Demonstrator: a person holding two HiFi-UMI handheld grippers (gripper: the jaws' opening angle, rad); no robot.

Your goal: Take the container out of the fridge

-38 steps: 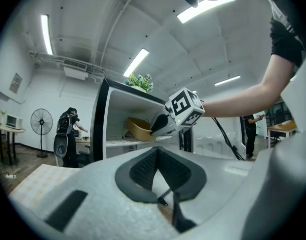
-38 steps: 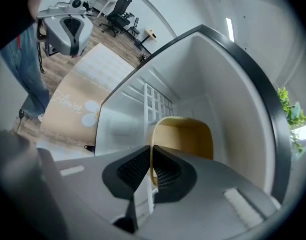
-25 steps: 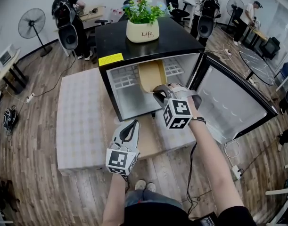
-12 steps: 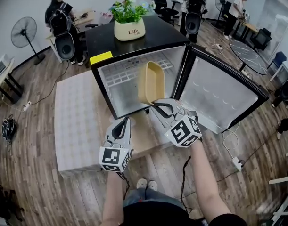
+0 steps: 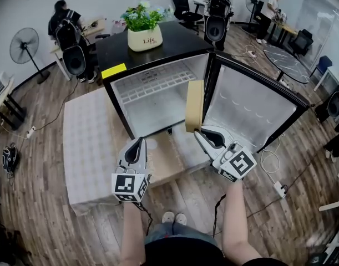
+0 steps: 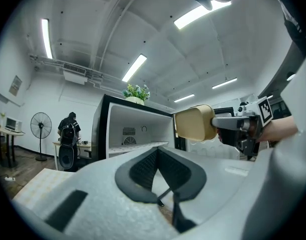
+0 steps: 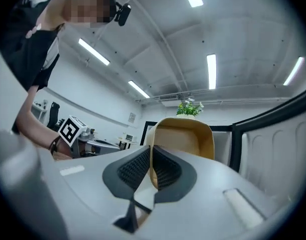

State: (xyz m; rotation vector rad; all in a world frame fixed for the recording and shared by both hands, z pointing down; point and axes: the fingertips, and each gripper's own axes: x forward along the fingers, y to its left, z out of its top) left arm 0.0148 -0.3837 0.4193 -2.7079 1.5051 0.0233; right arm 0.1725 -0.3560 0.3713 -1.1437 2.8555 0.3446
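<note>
The tan container (image 5: 194,105) hangs upright on its edge in the air, just outside the open black fridge (image 5: 118,96) and next to its door. My right gripper (image 5: 198,131) is shut on the container's lower rim. In the right gripper view the rim (image 7: 183,136) sits pinched between the dark pads (image 7: 165,168). My left gripper (image 5: 140,144) is low in front of the fridge, shut and empty. In the left gripper view the container (image 6: 194,123) is to the right of the fridge's white inside (image 6: 132,129), held by the right gripper (image 6: 243,126).
The fridge door (image 5: 252,107) swings wide to the right. A potted plant (image 5: 140,29) stands on the fridge top. The fridge rests on a pale patterned platform (image 5: 86,143) with cardboard (image 5: 161,159) on it. Fans, speakers, people and floor cables (image 5: 274,179) surround it.
The right gripper has drawn the container out of the fridge, toward me and to the right. The left gripper has stayed low in front of the fridge.
</note>
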